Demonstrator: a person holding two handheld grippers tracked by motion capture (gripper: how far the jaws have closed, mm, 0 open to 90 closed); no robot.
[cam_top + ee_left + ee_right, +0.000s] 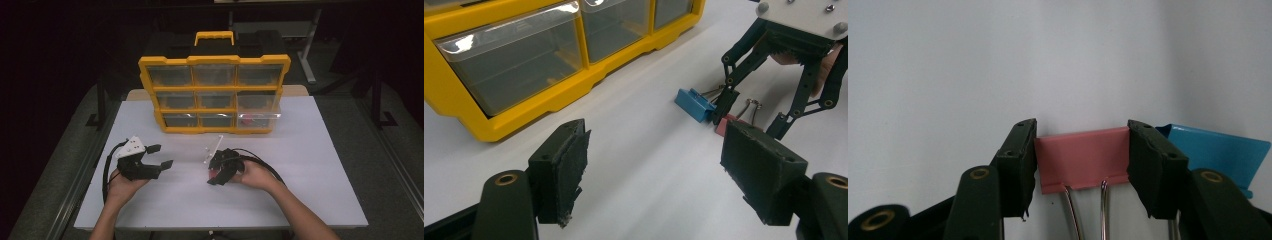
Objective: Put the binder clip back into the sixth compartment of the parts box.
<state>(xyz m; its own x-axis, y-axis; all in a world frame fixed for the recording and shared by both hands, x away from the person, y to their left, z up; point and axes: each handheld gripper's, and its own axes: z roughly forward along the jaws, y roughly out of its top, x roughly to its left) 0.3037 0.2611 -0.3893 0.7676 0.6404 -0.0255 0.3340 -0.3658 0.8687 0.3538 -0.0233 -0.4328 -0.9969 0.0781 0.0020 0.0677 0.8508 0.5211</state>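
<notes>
Between the right gripper (1082, 165)'s jaws, at twelve o'clock from its camera, the pink binder clip (1082, 159) is lying on the white counter (948, 65), its long axis running jaw to jaw and its wire handles pointing to six. The pads are flanking its two ends, seemingly touching, though a firm pinch is hard to confirm. The blue binder clip (1218, 150) is sitting at three o'clock. The left gripper (659, 170) is idling, jaws spread around nothing.
</notes>
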